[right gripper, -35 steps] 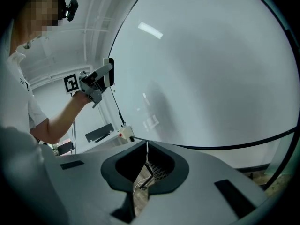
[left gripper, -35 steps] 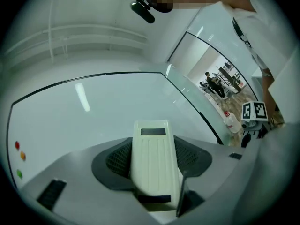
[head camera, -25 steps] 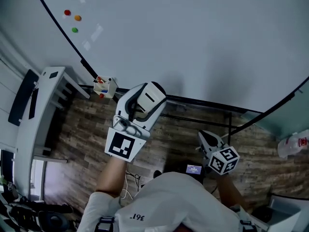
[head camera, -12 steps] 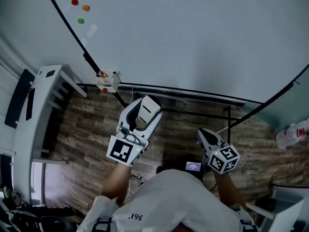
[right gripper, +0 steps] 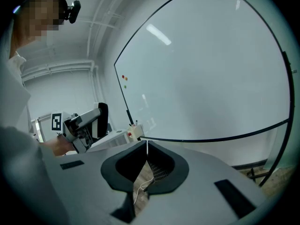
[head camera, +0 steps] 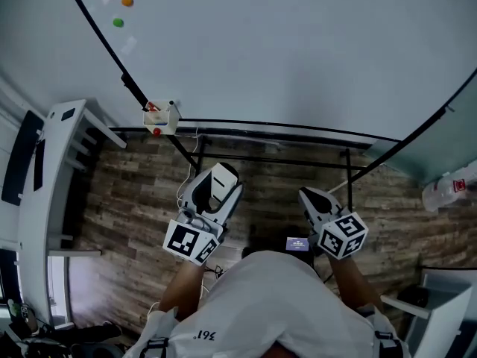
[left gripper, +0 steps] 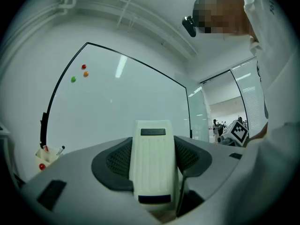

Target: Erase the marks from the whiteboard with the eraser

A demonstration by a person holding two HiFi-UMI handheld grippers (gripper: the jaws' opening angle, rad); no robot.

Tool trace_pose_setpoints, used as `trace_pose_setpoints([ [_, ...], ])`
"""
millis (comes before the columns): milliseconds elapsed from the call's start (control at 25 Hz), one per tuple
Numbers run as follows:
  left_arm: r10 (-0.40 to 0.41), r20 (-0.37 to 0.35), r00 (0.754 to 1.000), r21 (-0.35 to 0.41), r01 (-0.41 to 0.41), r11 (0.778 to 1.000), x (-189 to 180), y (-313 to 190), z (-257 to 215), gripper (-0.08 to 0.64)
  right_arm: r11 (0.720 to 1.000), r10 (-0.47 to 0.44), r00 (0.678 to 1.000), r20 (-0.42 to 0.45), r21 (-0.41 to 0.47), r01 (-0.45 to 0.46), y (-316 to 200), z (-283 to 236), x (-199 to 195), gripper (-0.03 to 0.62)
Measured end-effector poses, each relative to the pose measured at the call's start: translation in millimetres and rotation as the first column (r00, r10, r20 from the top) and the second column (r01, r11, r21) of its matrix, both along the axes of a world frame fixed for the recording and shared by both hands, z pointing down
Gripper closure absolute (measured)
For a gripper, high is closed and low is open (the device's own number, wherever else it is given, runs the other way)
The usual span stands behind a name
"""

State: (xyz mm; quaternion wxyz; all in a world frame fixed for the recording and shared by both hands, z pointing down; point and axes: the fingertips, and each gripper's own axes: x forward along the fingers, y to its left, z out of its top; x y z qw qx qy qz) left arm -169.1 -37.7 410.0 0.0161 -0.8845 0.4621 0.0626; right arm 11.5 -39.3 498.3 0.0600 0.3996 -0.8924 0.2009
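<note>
1. Eraser [left gripper: 153,163] first: it's a pale ribbed plastic block clamped in the left gripper [head camera: 215,191]. The jaws stand wide and pinch its two long sides. It hangs in the air over the wood floor [head camera: 134,222], below the whiteboard [head camera: 298,51] and not touching it.
2. Handling guess: light, with a stiff shell that looks a bit slick. A dark pad face shows in the right gripper view, and that's probably the soft wiping side. Gripping the long sides near the middle, as now, seems right to me. A hold nearer one end could let it twist once it drags on the board.
3. Right gripper [right gripper: 146,149]: jaws pressed together with nothing between them, only floor and a bit of cable behind. It sits low, beside the left one.
4. Whiteboard: I can't spot any pen marks on it in any view. All I see is three little magnets [head camera: 118,2] (red, orange, green) in the upper left corner, plus a small marker holder [head camera: 162,115] on the lower left edge.
5. Versus a second ago: the eraser was up at the board's bottom edge. It has since dropped and pulled back toward the person, with the gripper rolled a bit. The grip looks unchanged, and the right gripper has only drifted a little sideways.
</note>
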Motion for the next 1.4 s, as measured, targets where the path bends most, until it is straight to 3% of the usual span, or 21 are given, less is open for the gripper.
trace_pose_setpoints([
  [560,-0.047,-0.028,0.998,-0.096,0.044,0.994,-31,35,38,0.302,1.0,0.008,1.0,-0.013,0.003,-0.008,19,3,-16,0.568],
  [1400,-0.002,-0.056,0.998,-0.154,-0.007,0.988,-25,47,56,0.302,0.997,0.07,0.996,-0.06,0.022,-0.069,29,9,-8,0.569],
])
